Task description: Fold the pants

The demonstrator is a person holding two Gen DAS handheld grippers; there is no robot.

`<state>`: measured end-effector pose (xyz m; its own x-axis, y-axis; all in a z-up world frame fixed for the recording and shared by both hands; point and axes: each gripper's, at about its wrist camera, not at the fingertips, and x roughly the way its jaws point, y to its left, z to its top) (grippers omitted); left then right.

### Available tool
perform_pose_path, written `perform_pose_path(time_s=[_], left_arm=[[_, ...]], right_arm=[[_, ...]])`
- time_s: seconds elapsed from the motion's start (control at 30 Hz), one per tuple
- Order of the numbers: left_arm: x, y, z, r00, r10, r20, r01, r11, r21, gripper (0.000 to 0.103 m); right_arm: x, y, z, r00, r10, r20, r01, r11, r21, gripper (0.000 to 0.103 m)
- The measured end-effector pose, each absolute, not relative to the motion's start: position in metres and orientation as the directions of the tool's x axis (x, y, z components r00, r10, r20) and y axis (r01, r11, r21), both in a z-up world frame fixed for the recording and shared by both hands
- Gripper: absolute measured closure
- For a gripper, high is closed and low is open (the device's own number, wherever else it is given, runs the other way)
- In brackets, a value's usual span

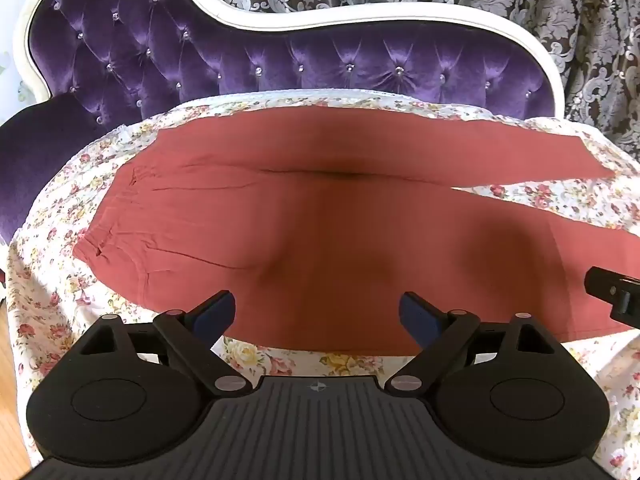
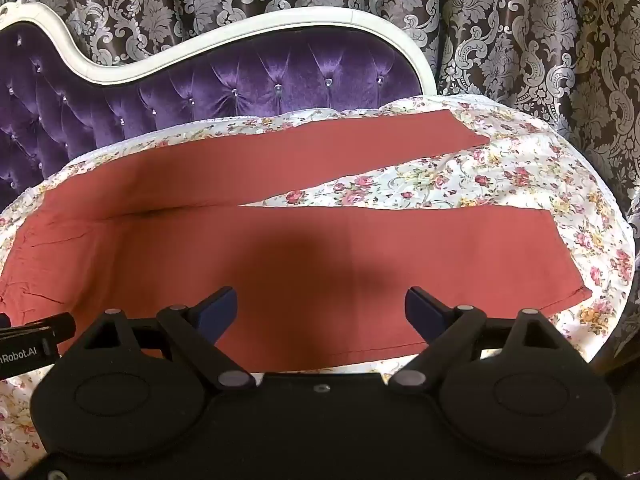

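Rust-red pants (image 1: 320, 232) lie flat on a floral sheet (image 1: 48, 300), waistband at the left, both legs spread apart toward the right. In the right wrist view the pants (image 2: 304, 256) show both leg hems at the right. My left gripper (image 1: 318, 316) is open and empty, hovering above the near edge of the pants by the seat. My right gripper (image 2: 320, 312) is open and empty above the near leg. The right gripper's edge shows in the left wrist view (image 1: 616, 296); the left gripper's edge shows in the right wrist view (image 2: 36, 336).
The floral sheet (image 2: 520, 176) covers the seat of a purple tufted sofa (image 1: 200, 56) with a white frame (image 2: 248, 28). Patterned damask curtains (image 2: 520, 40) hang behind. A strip of wooden floor (image 1: 8, 368) shows at the far left.
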<state>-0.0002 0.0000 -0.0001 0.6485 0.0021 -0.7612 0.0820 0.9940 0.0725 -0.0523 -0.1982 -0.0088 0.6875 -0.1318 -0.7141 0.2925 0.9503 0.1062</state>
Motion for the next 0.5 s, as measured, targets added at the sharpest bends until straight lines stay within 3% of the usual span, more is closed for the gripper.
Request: perform_pose_path(time_s=[0.5], left_arm=[[0.0005, -0.0031, 0.0008, 0.639, 0.007, -0.769, 0.088, 0.993, 0.081, 0.013]], right_arm=[[-0.0502, -0.1947, -0.0094, 0.68, -0.127, -0.722, 0.292, 0.95, 0.108, 0.012]])
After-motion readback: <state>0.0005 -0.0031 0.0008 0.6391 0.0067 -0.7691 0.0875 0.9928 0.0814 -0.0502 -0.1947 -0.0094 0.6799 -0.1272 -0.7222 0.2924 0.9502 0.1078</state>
